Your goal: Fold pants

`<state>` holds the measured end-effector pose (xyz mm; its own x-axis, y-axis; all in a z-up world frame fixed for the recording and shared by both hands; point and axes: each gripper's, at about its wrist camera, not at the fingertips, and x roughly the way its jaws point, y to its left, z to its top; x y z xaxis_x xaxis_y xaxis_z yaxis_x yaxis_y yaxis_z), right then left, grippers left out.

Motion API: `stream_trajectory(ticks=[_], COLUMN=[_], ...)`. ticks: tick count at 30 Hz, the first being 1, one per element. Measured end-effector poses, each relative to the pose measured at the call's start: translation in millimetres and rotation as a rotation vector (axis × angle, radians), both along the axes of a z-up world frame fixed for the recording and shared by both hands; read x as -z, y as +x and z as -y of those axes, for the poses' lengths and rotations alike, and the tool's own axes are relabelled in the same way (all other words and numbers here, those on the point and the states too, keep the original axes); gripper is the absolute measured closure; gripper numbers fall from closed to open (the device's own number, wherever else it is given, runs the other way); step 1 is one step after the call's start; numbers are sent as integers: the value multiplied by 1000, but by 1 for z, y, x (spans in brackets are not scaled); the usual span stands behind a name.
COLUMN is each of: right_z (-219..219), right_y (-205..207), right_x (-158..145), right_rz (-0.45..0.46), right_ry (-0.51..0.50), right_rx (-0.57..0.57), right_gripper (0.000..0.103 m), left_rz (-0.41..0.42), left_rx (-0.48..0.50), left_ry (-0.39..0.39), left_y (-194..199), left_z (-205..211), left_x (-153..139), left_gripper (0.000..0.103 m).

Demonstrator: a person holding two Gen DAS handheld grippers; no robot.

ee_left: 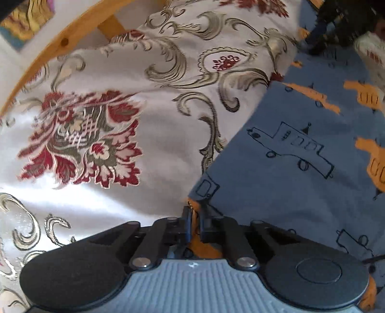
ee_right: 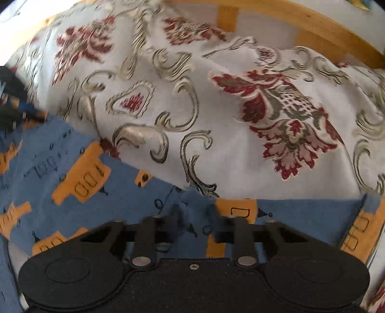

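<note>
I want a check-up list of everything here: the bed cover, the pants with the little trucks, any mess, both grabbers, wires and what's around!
Surface: flowered bedspread, pale with red and grey-gold scrolls, rumpled.
Job's things: blue pants with orange and outlined truck prints, lying on the bedspread.
Clutter: nothing seen.
Grippers: left gripper, jaws nearly together, pinching the pants' edge. Right gripper, jaws apart over the pants, blurred; it also shows dimly at the far upper right of the left view.
Cables: nothing seen.
Surroundings: wooden bed frame behind the bedspread; a colourful picture on the wall.
</note>
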<state>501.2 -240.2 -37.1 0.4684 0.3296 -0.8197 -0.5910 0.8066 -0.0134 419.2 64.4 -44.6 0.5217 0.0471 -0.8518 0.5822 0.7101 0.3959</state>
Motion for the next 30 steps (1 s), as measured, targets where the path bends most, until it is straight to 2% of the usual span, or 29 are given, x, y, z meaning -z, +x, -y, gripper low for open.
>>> stream_trajectory(ticks=[2, 4, 10, 13, 15, 17, 18, 19, 20, 21, 22, 23, 25, 26, 28, 30], right_z=[3, 3, 3, -2, -7, -12, -14, -16, -16, -14, -13, -12, -11, -12, -15, -21], right_y=[-7, -15, -35, -37, -23, -12, -11, -13, -16, -20, -23, -25, -32, -35, -43, -51], right_x=[-3, -5, -27, -35, -26, -8, -2, 1, 1, 0, -2, -4, -8, -10, -14, -17], right_rz=[37, 87, 247, 345, 314, 263, 261, 276, 289, 295, 298, 303, 320, 327, 326, 309], right_ry=[25, 37, 62, 20, -8, -35, -51, -57, -45, -22, 1, 19, 47, 57, 74, 98], right_rx=[37, 66, 147, 168, 192, 219, 219, 220, 219, 218, 211, 201, 179, 172, 169, 139], right_gripper=[94, 99, 102, 103, 103, 102, 98, 88, 76, 69, 57, 46, 36, 34, 31, 28], left_rz=[37, 92, 249, 332, 315, 275, 277, 282, 286, 292, 297, 299, 295, 297, 288, 235], left_rx=[-33, -97, -202, -230, -276, -298, -294, -285, -282, -287, -293, -291, -287, -297, -300, -258], left_ry=[15, 18, 43, 73, 77, 61, 59, 50, 41, 31, 17, -11, -52, -70, -132, -220], left_y=[-5, -7, -12, -8, 5, 19, 19, 17, 14, 11, 6, 2, -2, -3, -7, -10], left_z=[4, 5, 8, 10, 9, 9, 6, 4, 1, -3, -8, -13, -20, -22, -23, -23], left_x=[-1, -5, -25, -28, -19, -6, -4, -5, -8, -13, -17, -24, -31, -36, -46, -54], left_gripper=[102, 102, 102, 102, 101, 94, 90, 87, 70, 47, 41, 36, 33, 29, 28, 28])
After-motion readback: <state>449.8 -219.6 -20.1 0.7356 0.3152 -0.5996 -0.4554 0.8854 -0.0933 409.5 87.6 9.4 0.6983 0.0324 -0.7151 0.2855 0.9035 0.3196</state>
